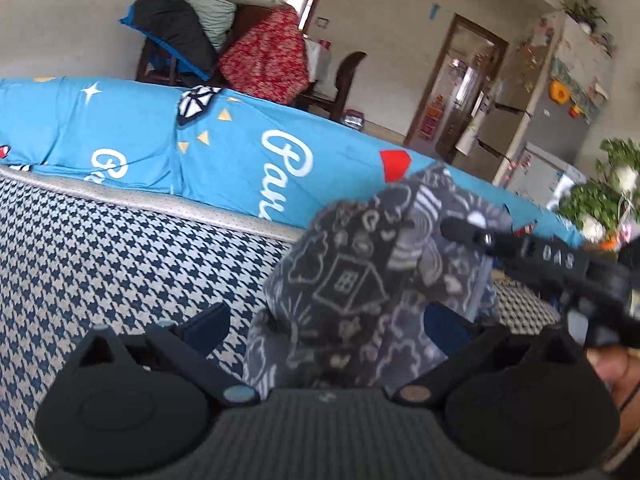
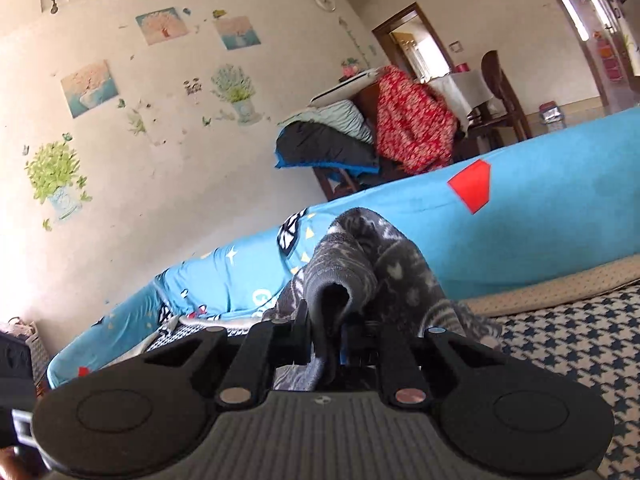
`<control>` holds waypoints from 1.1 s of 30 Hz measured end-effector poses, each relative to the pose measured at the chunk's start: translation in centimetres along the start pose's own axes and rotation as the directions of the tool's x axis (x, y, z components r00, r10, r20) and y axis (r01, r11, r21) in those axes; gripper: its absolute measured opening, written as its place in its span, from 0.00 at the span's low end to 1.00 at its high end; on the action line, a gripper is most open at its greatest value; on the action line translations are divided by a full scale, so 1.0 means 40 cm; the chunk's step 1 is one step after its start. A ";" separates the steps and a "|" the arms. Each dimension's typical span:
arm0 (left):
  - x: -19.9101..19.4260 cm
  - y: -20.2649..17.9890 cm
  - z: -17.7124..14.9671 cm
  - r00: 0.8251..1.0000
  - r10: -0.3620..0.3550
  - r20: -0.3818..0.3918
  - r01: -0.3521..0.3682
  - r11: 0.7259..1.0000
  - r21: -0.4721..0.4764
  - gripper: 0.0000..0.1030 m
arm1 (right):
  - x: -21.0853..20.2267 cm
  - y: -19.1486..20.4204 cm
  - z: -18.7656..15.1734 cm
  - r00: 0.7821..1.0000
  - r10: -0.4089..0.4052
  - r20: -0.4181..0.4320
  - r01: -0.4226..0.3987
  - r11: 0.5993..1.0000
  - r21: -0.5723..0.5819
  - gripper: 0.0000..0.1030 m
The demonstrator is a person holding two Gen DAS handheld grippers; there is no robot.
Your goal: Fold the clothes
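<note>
Grey patterned cloth [image 1: 356, 280] is hanging bunched between the two grippers, lifted above the houndstooth cover [image 1: 100, 264] with the blue quilt [image 1: 224, 148] lying behind it. Its gathered length is running across from the left gripper [image 1: 324, 332], whose fingers are standing wide apart on either side of the cloth without visibly pinching it, toward the right gripper [image 2: 338, 340], whose fingers are closing narrowly on a folded hem [image 2: 332, 280]. By my judgement the right one is carrying the cloth.

Low wrist views (shared blue sofa [image 1: 240, 152])
</note>
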State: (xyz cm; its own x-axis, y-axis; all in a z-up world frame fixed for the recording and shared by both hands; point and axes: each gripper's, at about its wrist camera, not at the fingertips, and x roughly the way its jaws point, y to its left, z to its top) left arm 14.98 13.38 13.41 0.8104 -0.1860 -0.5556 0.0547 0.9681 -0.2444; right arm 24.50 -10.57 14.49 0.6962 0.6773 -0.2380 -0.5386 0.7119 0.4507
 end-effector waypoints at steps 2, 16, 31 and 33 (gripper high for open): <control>0.011 -0.025 -0.014 1.000 -0.006 -0.024 0.008 0.998 0.067 1.00 | -0.017 -0.013 0.015 1.000 -0.019 0.024 0.018 1.000 0.015 0.13; 0.113 -0.040 -0.010 0.992 0.109 -0.066 -0.112 0.993 -0.037 1.00 | -0.075 -0.028 0.035 0.990 -0.121 0.079 0.121 0.993 0.002 0.13; 0.180 -0.079 0.026 0.978 0.204 -0.034 -0.206 0.962 -0.181 1.00 | -0.105 -0.072 0.045 0.977 -0.193 0.094 0.193 0.981 0.010 0.18; 0.189 -0.076 0.028 0.978 0.205 -0.039 -0.209 0.954 -0.215 1.00 | -0.105 -0.077 0.045 0.977 -0.198 0.084 0.198 0.980 0.013 0.20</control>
State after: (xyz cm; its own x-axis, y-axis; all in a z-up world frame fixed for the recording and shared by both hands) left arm 21.56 9.21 10.84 0.7810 0.0104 -0.6244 -0.2428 0.9263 -0.2882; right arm 24.08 -15.94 15.64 0.8262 0.5050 -0.2497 -0.3840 0.8291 0.4064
